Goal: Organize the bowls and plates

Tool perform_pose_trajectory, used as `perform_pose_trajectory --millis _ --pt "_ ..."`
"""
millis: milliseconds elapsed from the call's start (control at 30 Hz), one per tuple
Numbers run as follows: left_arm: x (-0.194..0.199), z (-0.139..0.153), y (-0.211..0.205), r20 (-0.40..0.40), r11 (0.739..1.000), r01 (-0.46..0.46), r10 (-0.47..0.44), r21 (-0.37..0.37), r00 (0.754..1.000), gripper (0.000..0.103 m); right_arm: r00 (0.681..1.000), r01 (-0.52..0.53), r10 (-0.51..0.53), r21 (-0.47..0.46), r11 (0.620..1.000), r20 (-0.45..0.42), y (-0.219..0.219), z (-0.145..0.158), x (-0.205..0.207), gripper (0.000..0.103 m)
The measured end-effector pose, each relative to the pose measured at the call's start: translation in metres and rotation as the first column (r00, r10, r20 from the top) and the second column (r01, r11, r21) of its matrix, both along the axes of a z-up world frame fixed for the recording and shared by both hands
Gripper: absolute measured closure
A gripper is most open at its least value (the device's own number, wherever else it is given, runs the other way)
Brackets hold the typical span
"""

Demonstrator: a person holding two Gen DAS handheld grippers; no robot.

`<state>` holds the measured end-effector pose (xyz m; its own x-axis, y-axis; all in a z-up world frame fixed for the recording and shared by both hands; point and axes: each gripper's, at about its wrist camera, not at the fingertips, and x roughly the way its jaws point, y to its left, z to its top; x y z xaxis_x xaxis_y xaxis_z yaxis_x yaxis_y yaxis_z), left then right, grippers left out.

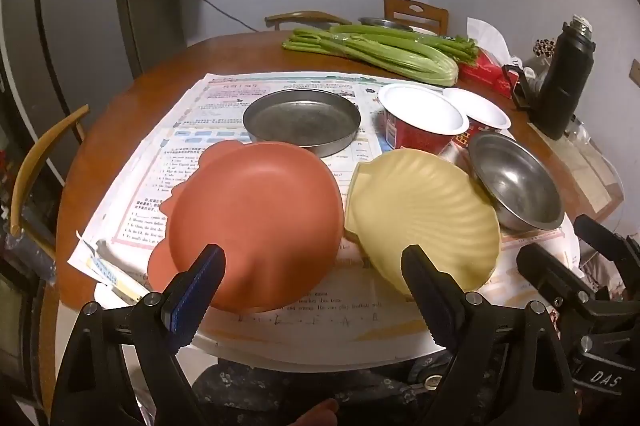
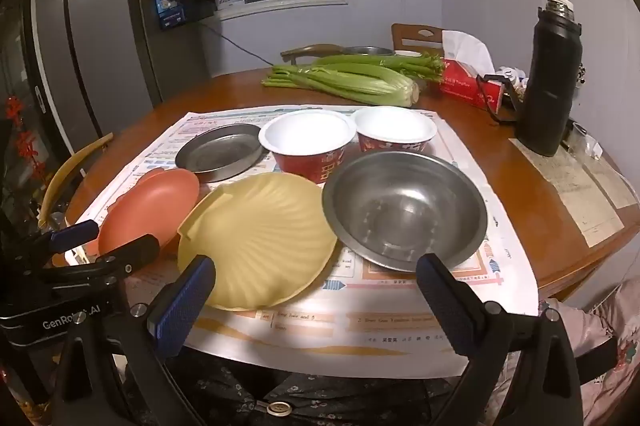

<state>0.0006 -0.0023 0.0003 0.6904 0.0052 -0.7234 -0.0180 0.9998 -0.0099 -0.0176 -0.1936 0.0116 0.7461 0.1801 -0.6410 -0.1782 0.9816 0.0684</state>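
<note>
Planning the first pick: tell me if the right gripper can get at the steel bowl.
Probably yes. The right gripper is open and empty, the steel bowl sits just ahead with its near rim exposed; only the yellow shell plate lies alongside.

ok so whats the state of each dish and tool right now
left tool: open, empty
right tool: open, empty
orange plate: upright, empty
yellow shell plate: upright, empty
steel bowl: upright, empty
metal pan: upright, empty
two paper bowls: upright, side by side
</note>
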Motion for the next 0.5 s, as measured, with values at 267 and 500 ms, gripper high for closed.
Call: perform_pose_trajectory --millis 267,500 --pt "-0.006 -0.005 -0.007 0.021 1.000 0.008 -0.007 -0.016 1.000 0.013 1.000 -0.010 0.010 -0.031 0.999 0.013 0.003 -0.002 -0.003 0.002" --pt "-0.004 0.001 0.001 -0.003 1.000 0.003 -0.003 -0.031 1.000 0.013 1.000 -0.013 0.014 -0.026 1.000 0.002 0.003 -0.001 -0.001 0.002"
